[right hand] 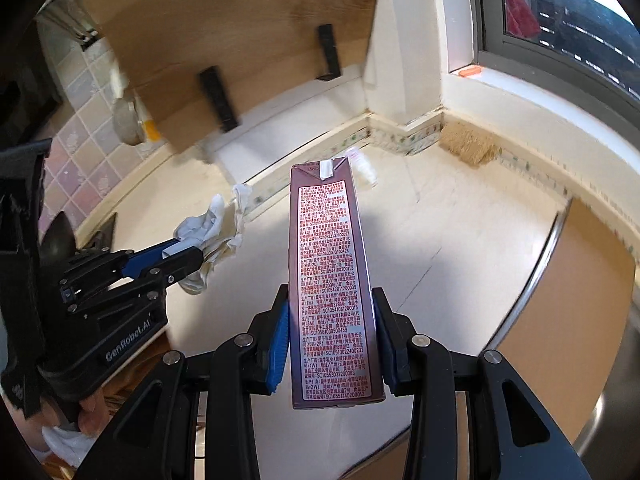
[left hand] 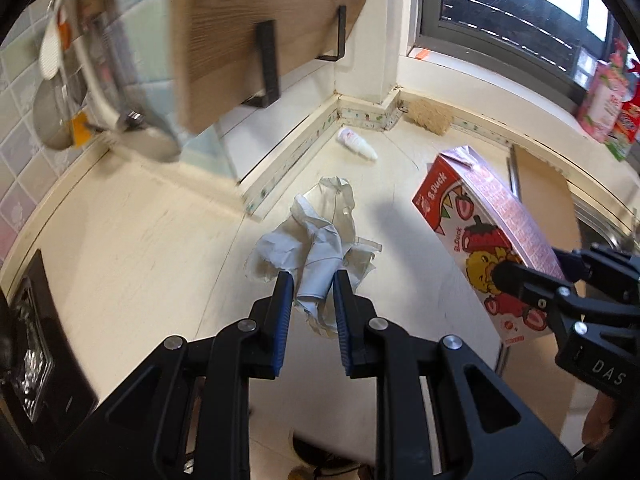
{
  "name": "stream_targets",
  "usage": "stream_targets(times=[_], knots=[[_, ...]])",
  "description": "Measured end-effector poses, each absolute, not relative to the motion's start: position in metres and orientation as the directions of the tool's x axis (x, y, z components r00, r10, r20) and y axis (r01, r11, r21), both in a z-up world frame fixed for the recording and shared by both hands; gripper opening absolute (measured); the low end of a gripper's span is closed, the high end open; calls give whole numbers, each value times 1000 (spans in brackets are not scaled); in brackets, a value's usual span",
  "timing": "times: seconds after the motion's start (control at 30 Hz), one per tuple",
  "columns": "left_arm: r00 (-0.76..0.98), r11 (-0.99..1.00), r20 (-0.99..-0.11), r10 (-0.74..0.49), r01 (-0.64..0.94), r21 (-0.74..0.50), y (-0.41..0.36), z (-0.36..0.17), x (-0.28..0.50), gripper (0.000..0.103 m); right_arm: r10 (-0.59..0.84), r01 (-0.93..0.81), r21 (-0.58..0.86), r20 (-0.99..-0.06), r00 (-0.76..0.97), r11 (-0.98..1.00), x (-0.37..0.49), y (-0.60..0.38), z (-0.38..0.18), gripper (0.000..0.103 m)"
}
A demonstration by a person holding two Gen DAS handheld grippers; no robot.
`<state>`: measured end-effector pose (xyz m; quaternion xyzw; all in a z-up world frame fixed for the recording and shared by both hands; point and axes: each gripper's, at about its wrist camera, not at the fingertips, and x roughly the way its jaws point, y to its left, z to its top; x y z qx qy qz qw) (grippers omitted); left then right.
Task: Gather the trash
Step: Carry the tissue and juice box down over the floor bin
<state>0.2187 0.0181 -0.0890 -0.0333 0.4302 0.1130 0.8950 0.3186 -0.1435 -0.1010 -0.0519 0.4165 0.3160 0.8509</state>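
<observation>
My left gripper (left hand: 313, 282) is shut on a crumpled white wrapper (left hand: 316, 236) and holds it above the cream countertop (left hand: 140, 216). The wrapper also shows in the right wrist view (right hand: 212, 236), hanging from the left gripper (right hand: 188, 254). My right gripper (right hand: 330, 300) is shut on a strawberry milk carton (right hand: 330, 280), held lengthwise off the counter. The carton shows in the left wrist view (left hand: 480, 232), with the right gripper (left hand: 516, 276) on its lower end. A small white bottle (left hand: 357, 145) lies on its side near the back corner.
A wooden shelf (left hand: 256, 32) on black brackets hangs over the counter's back left. A tan sponge (left hand: 430, 115) lies by the window sill. A wooden board (right hand: 568, 288) covers part of the sink at the right. Utensils (left hand: 60, 80) hang at the left.
</observation>
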Motion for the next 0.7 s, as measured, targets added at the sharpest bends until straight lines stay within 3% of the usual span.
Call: stream_targets(times=[0.37,0.7], knots=[[608,995,-792,57,-100,-5,30,-86,78,18,513,-536,240,-734,445,809,145,-132,-117,37],[482,998,-876,1,-51,-27,33,-164,13,18,476,-513,266,-813,335,816,30,-113,-187,37]])
